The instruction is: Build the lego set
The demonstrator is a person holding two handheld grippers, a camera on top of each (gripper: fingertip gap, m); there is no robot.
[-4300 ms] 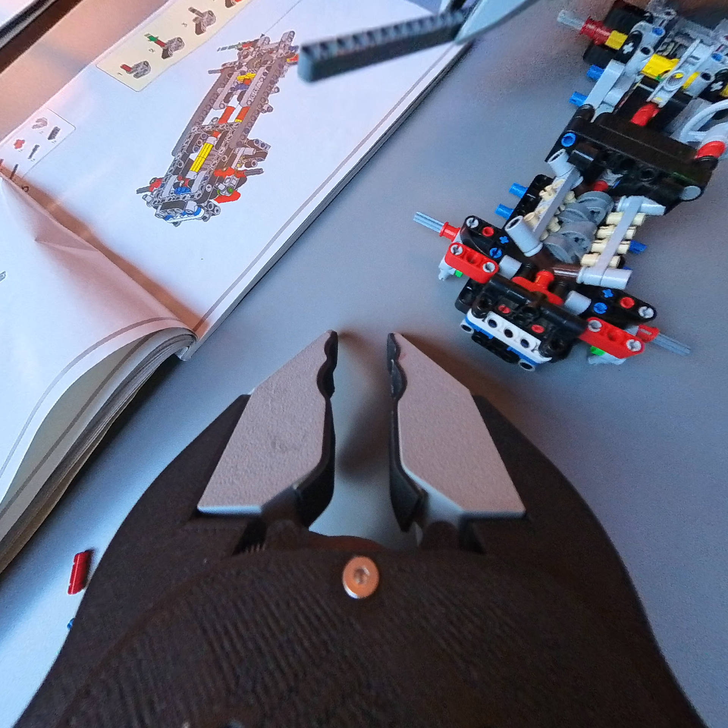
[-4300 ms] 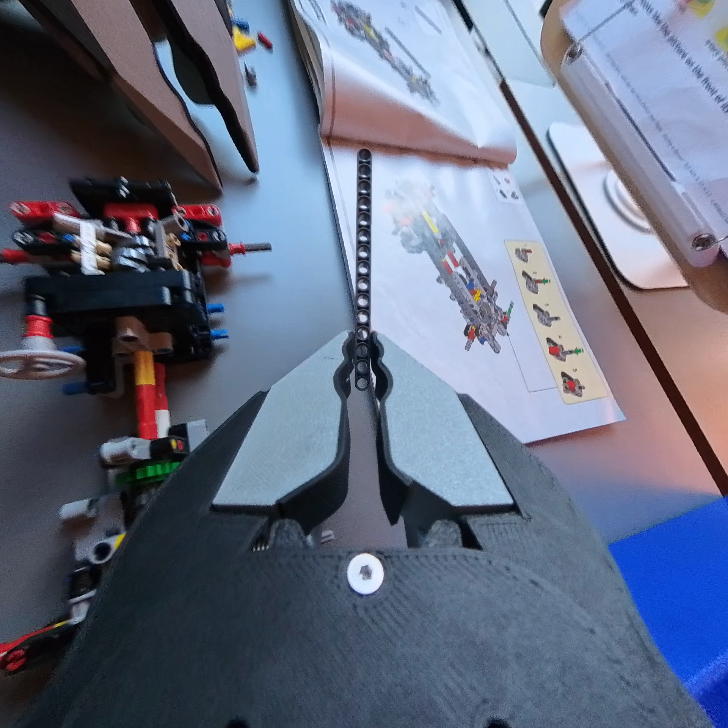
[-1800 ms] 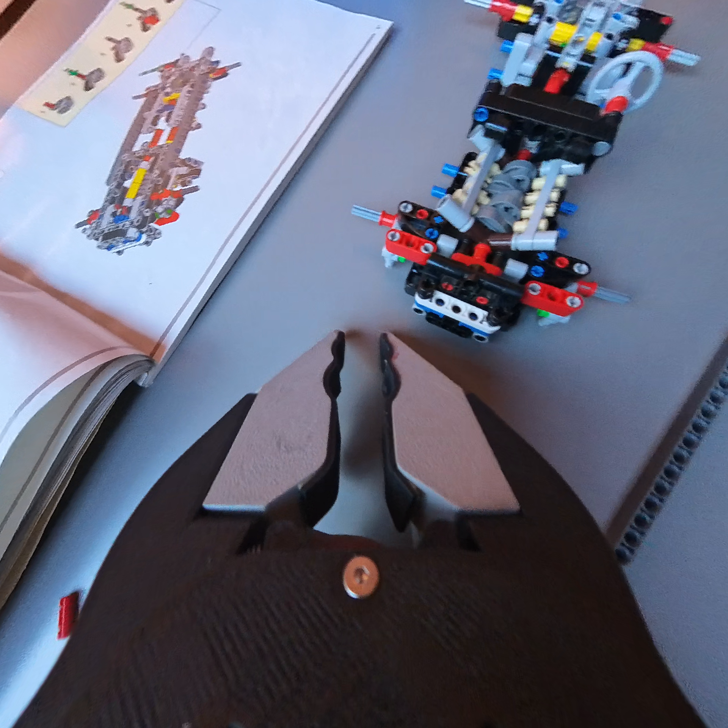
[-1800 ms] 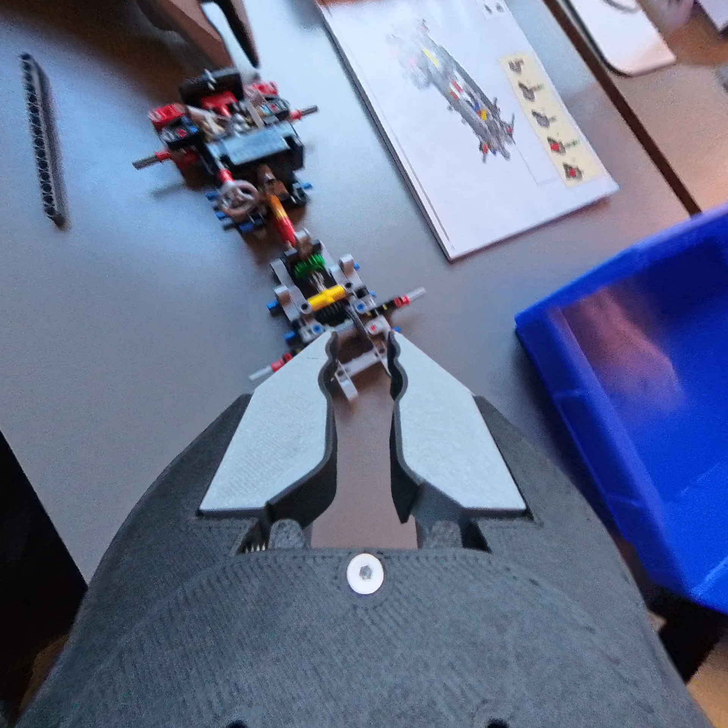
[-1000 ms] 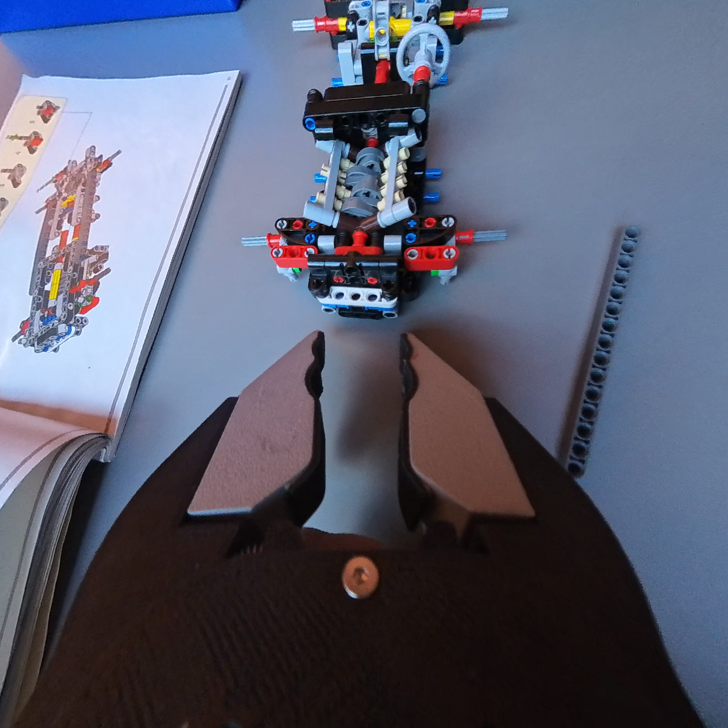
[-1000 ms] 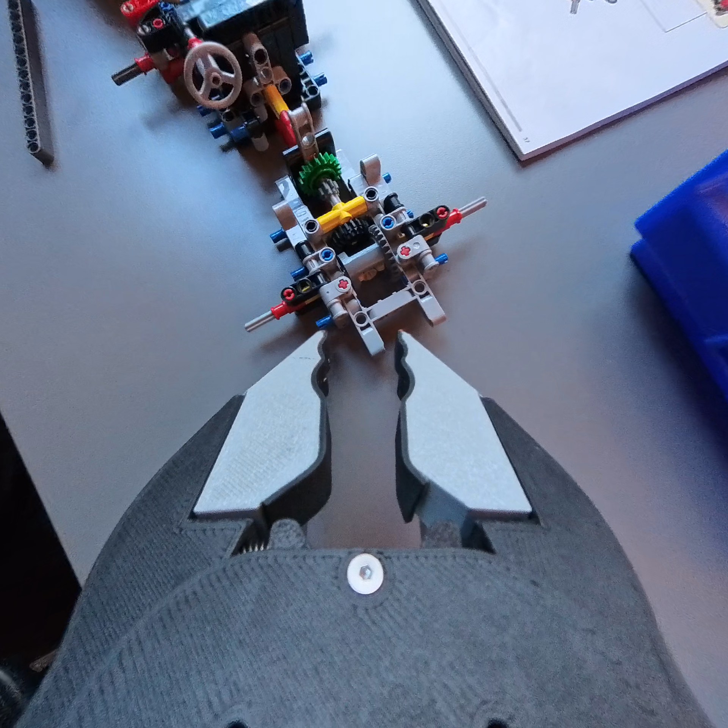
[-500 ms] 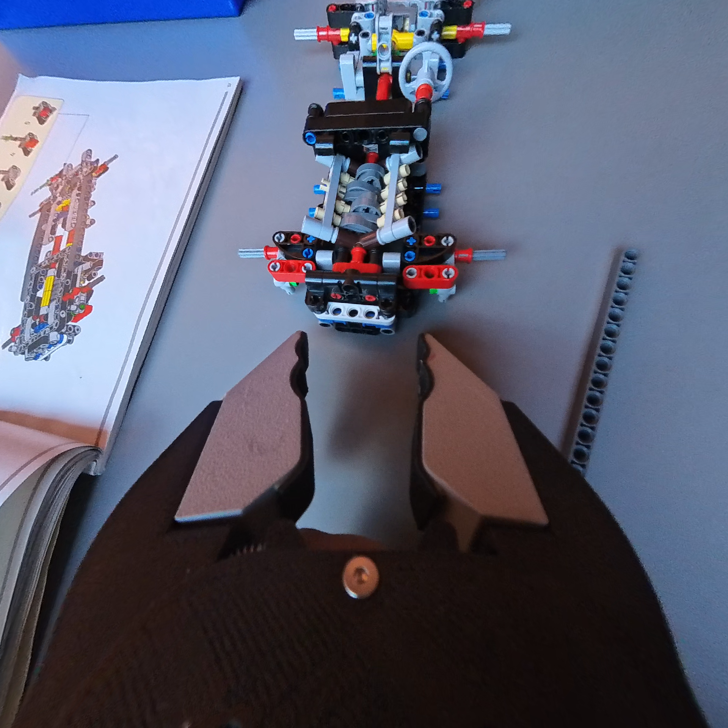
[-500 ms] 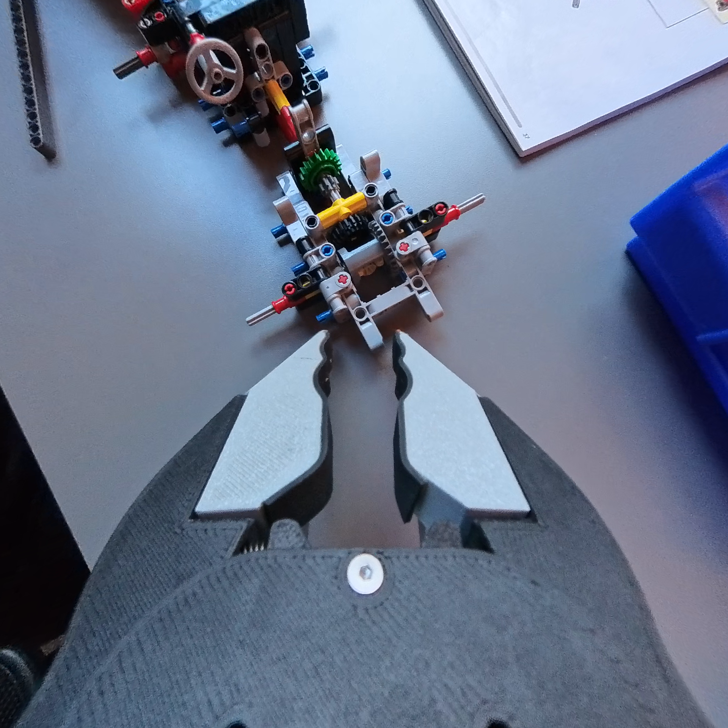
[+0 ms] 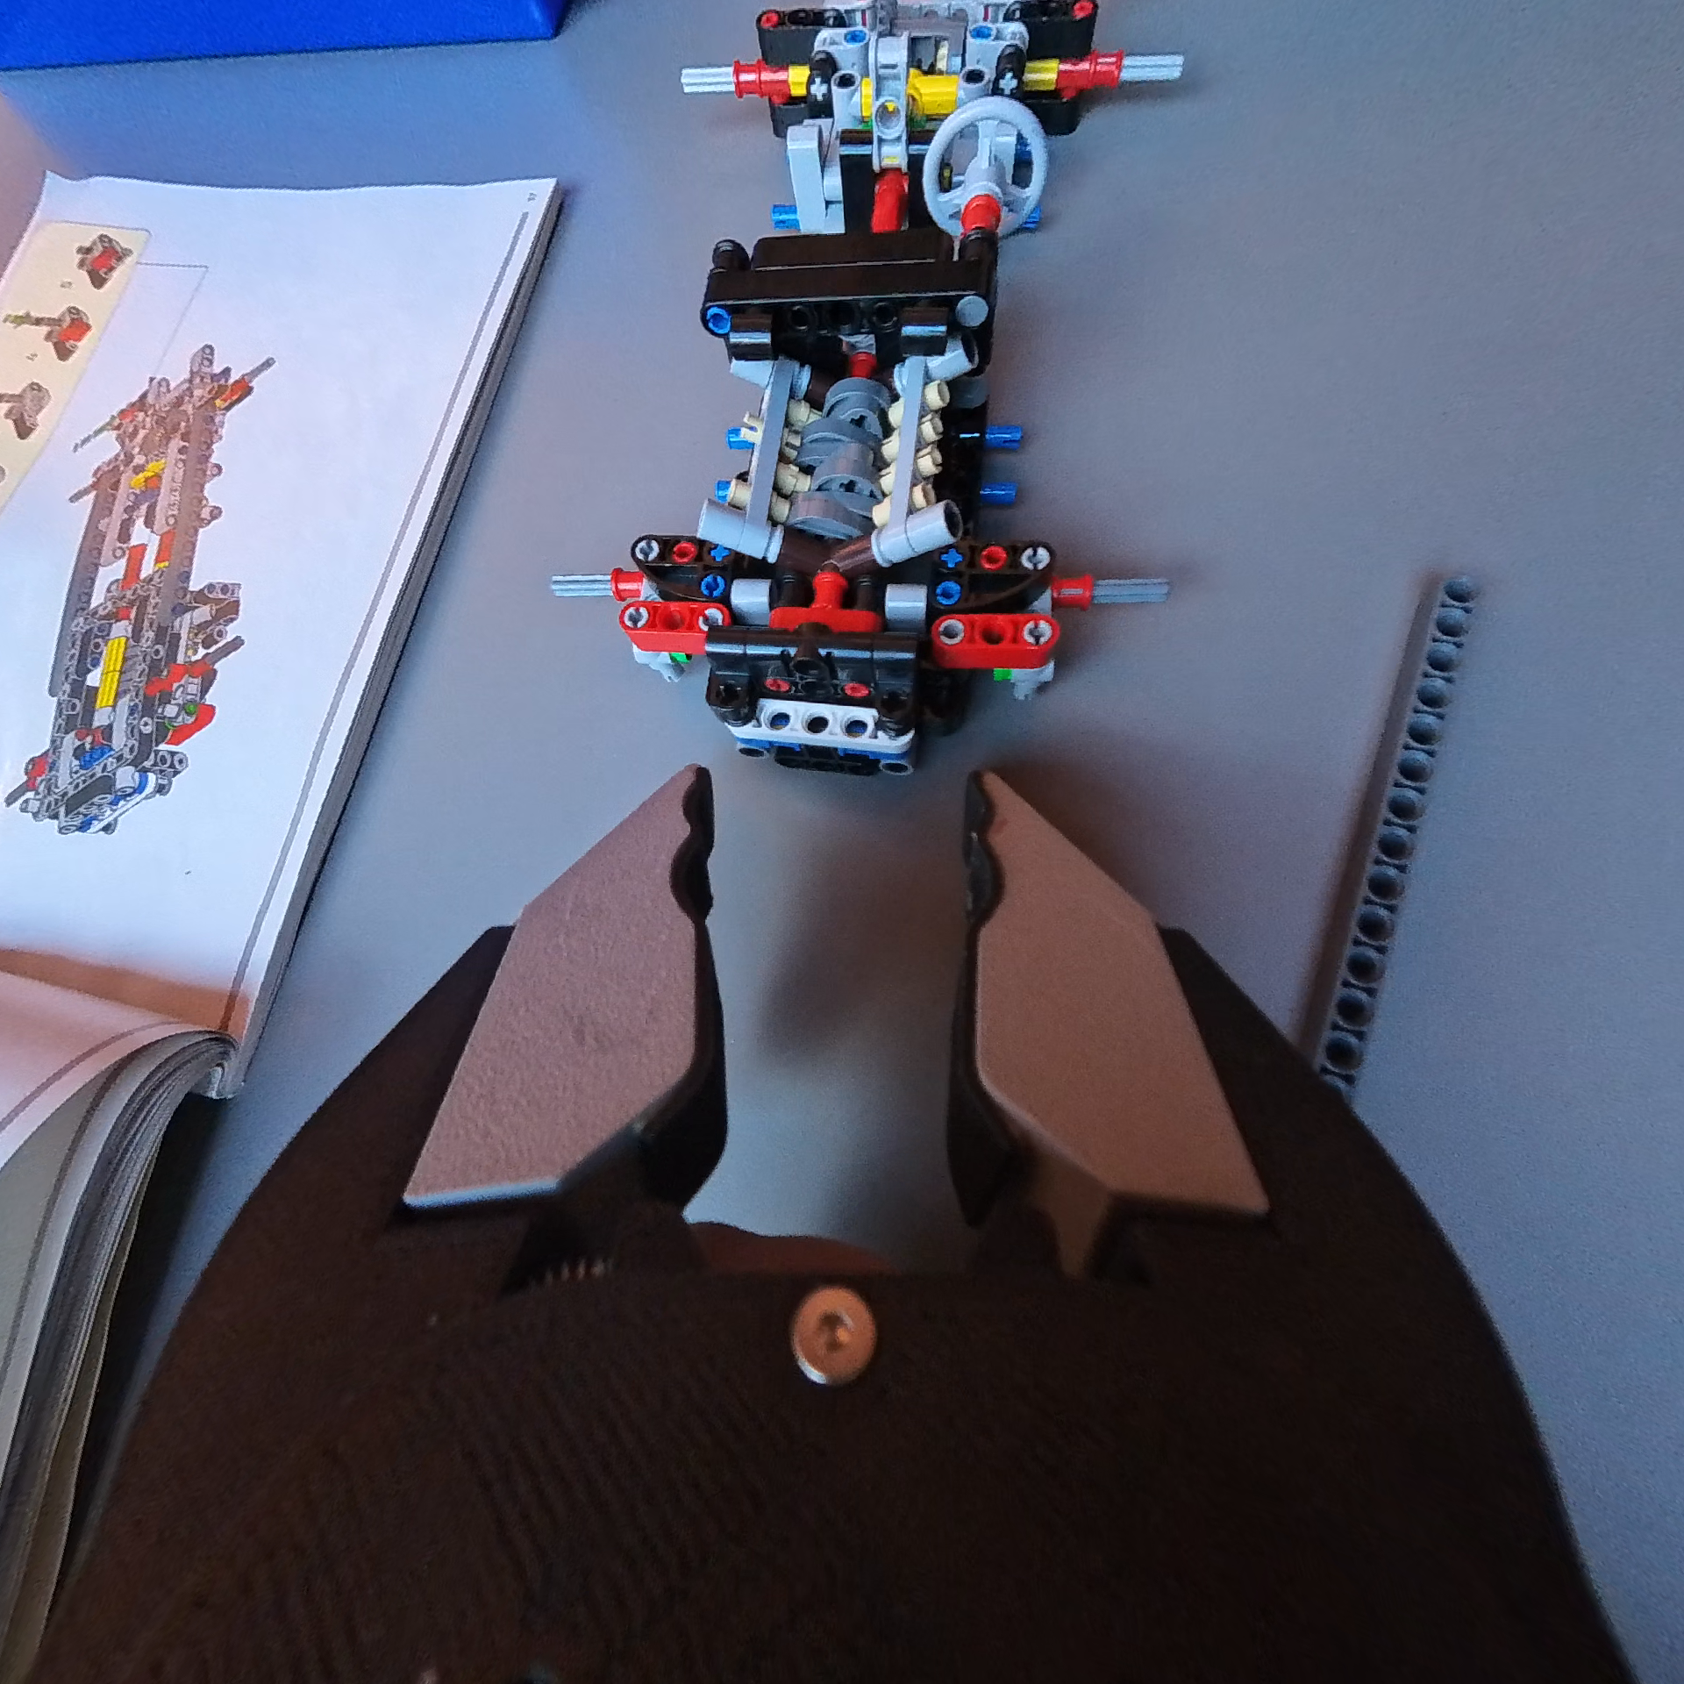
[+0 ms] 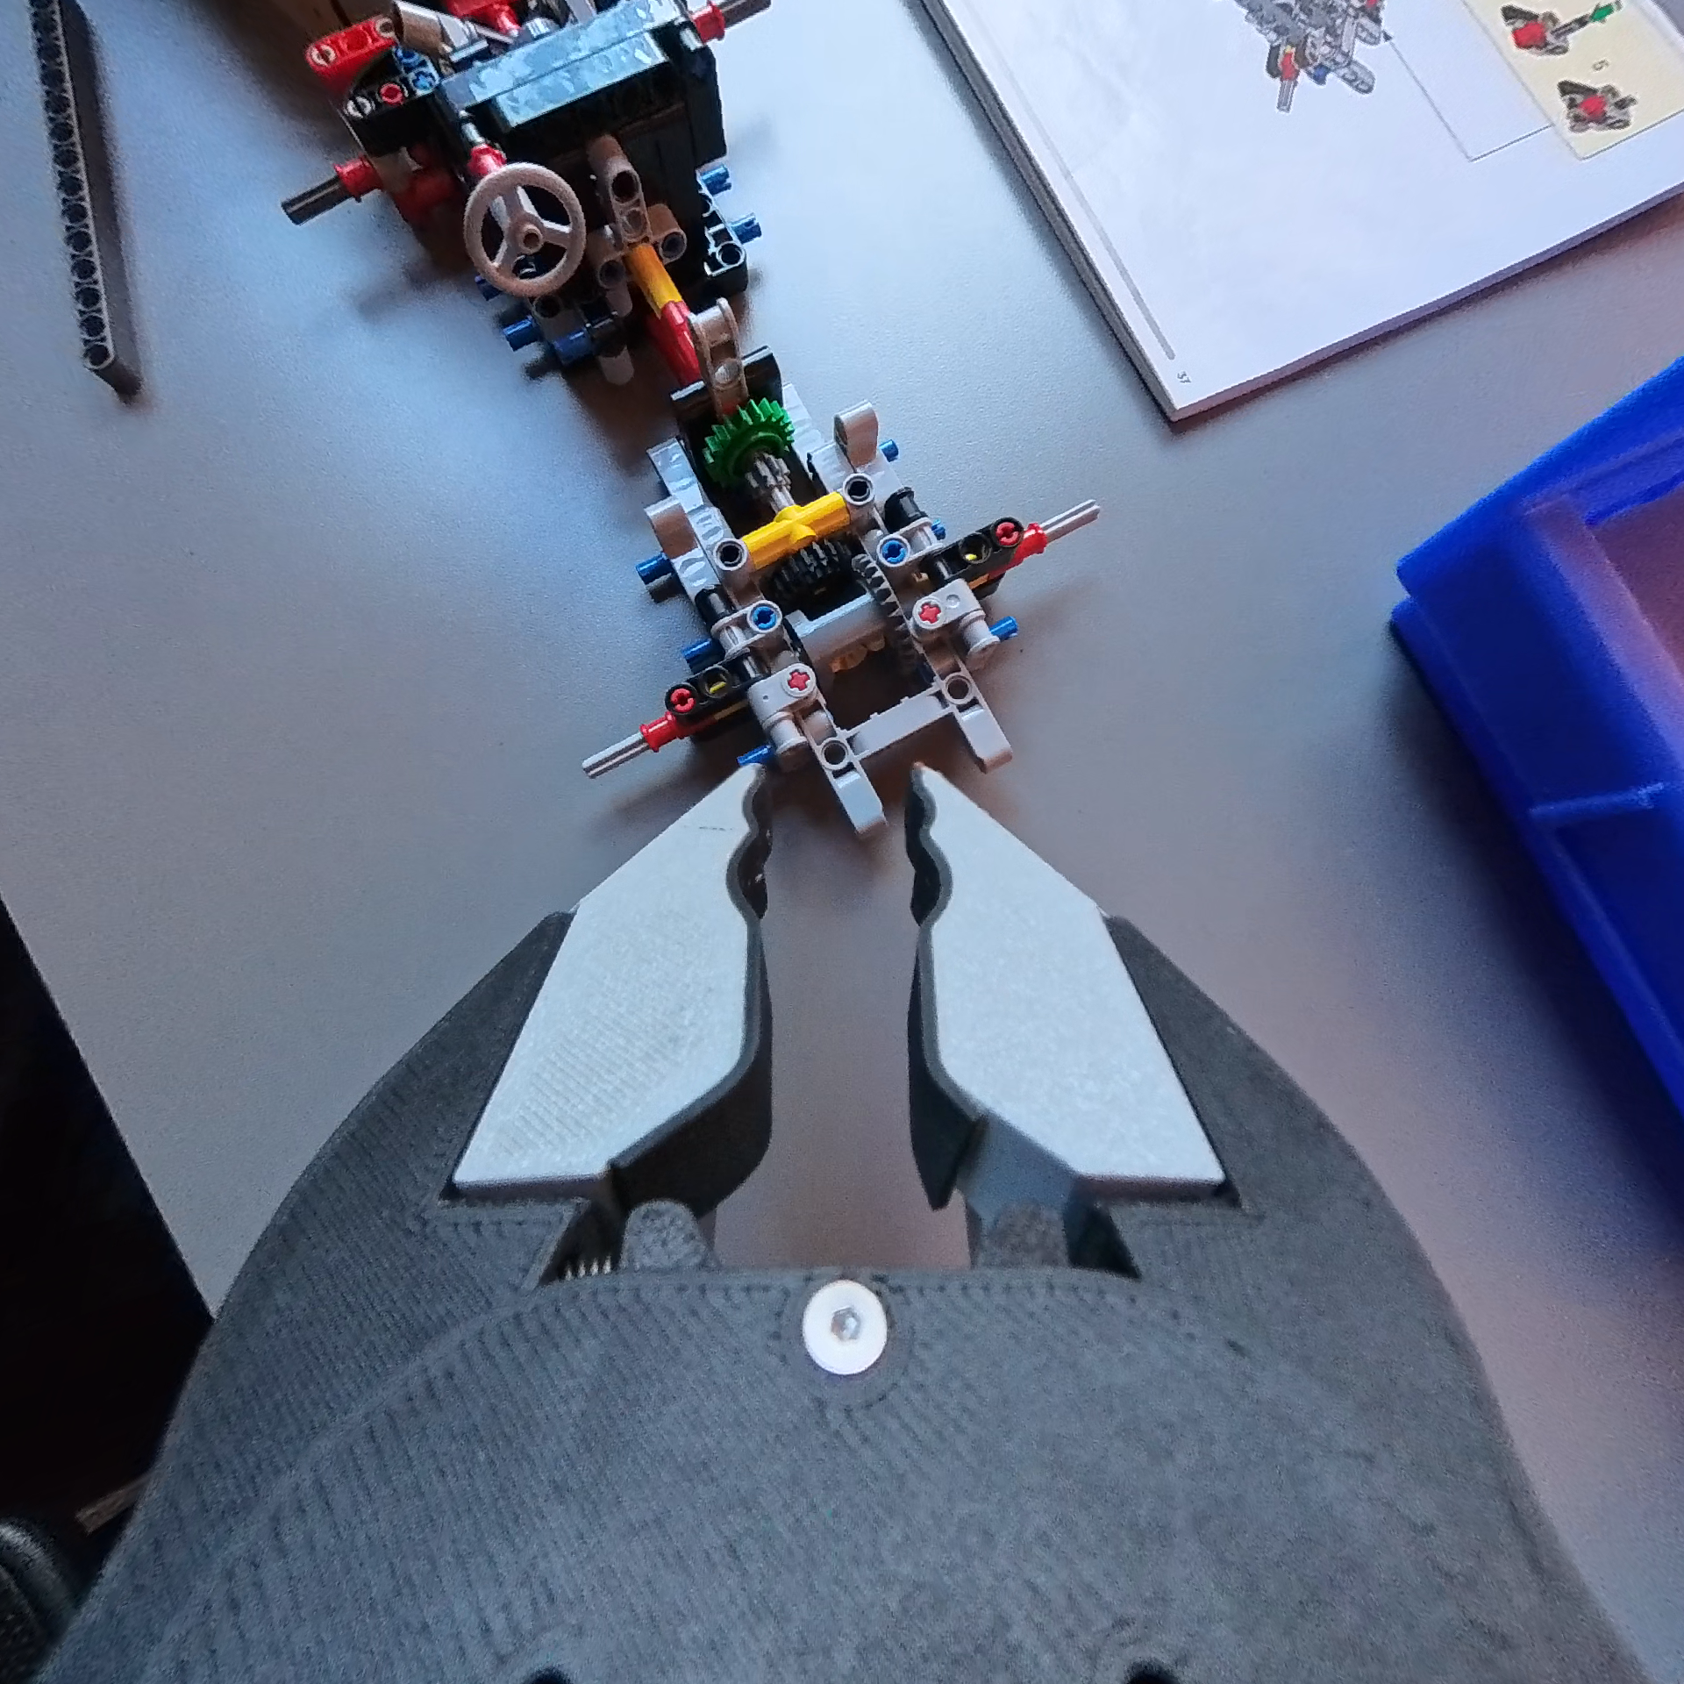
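Observation:
A long brick-built vehicle chassis [image 9: 847, 437] lies on the grey table [image 9: 1276, 364]. Its near end, with white and blue beams, lies just beyond my left gripper [image 9: 838, 793], which is open wide and empty. In the right wrist view the chassis's [image 10: 802, 583] other end faces my right gripper [image 10: 834, 788]. That gripper is open. A grey prong [image 10: 857, 793] of the end frame reaches between the fingertips, and neither pad presses on it. A long dark grey beam with holes [image 9: 1394, 847] lies loose on the table right of my left gripper; it also shows in the right wrist view [image 10: 87, 200].
An open instruction booklet [image 9: 273, 456] lies left of the chassis; it also shows in the right wrist view at top right [image 10: 1321, 182]. A blue bin [image 10: 1549, 656] stands at the right of the right gripper; its edge shows at top left [image 9: 273, 27]. The table's edge runs at lower left. There is about 25 cm between the tips of the two grippers.
My right gripper held the long beam earlier; the beam now lies loose on the table. My left gripper's jaws have opened wider. Both grippers have moved up to opposite ends of the chassis.

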